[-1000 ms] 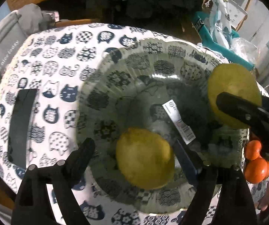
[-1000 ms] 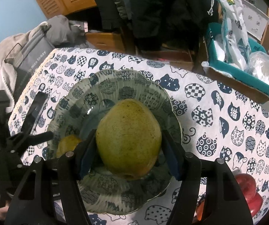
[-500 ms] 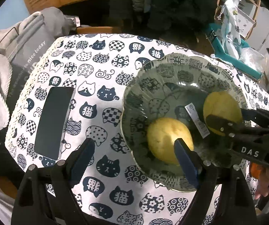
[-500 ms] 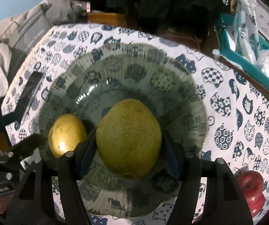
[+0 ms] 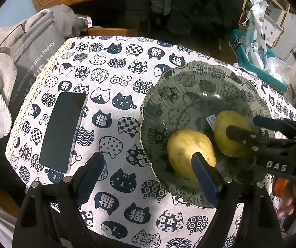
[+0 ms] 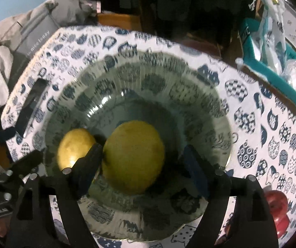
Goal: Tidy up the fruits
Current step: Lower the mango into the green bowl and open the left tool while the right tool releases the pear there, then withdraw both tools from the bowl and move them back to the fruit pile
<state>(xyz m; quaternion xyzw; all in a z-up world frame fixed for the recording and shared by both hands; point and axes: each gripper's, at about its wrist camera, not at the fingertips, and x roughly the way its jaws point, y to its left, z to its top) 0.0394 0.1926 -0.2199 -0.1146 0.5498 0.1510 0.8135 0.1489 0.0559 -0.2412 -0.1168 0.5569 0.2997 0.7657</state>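
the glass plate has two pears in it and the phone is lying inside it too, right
Not quite. The glass plate does hold two pears, one beside the other, but the phone is not inside it. The left wrist view shows the phone lying flat on the cat-print tablecloth, apart from the plate's rim on its left.
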